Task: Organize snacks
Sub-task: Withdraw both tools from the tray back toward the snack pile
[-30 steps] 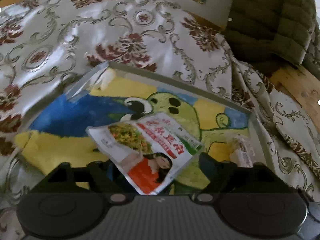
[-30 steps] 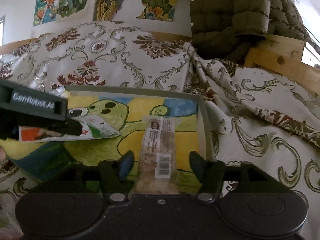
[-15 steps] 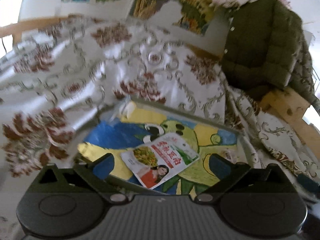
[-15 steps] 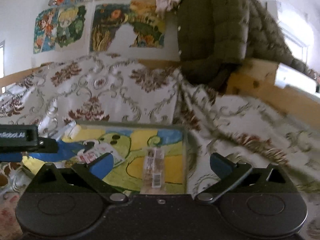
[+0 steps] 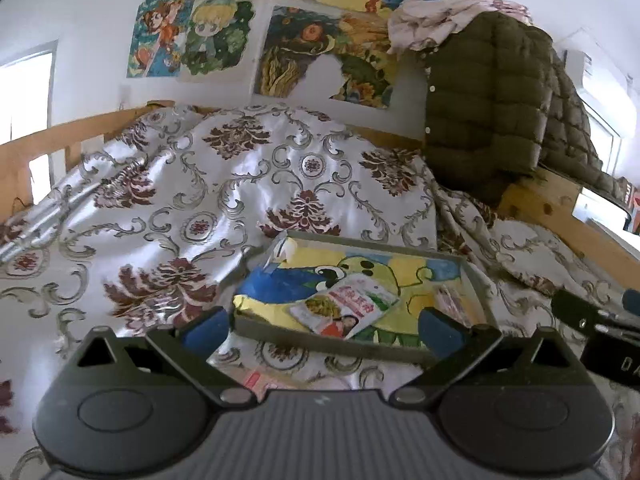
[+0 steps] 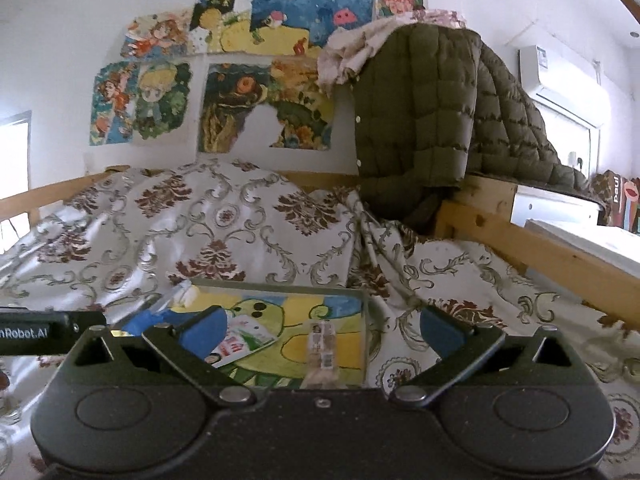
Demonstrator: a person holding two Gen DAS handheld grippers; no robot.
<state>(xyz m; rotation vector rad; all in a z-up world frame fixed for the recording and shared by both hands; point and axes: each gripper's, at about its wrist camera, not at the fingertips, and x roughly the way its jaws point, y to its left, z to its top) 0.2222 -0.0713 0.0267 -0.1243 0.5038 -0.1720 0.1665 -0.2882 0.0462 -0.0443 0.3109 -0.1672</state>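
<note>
A shallow grey tray (image 5: 328,342) lined with a green cartoon picture lies on the bed. In it a red and white snack pouch (image 5: 346,310) lies flat, with a clear-wrapped snack bar (image 5: 452,300) to its right. My left gripper (image 5: 322,327) hovers in front of the tray, open wide and empty. The right wrist view shows the same tray (image 6: 366,332), the pouch (image 6: 240,340) and the bar (image 6: 322,344). My right gripper (image 6: 320,328) is also open wide, holding nothing. Each gripper shows at the edge of the other's view.
A pink packet (image 5: 256,380) lies on the patterned bedspread (image 5: 180,208) just below my left gripper. An olive padded jacket (image 5: 488,100) hangs over the wooden bed frame (image 6: 520,244) at the right. Posters cover the wall behind.
Both grippers pulled back and up from the tray and spread their jaws wider. The pouch and the bar, earlier between the fingers, now lie free in the tray.
</note>
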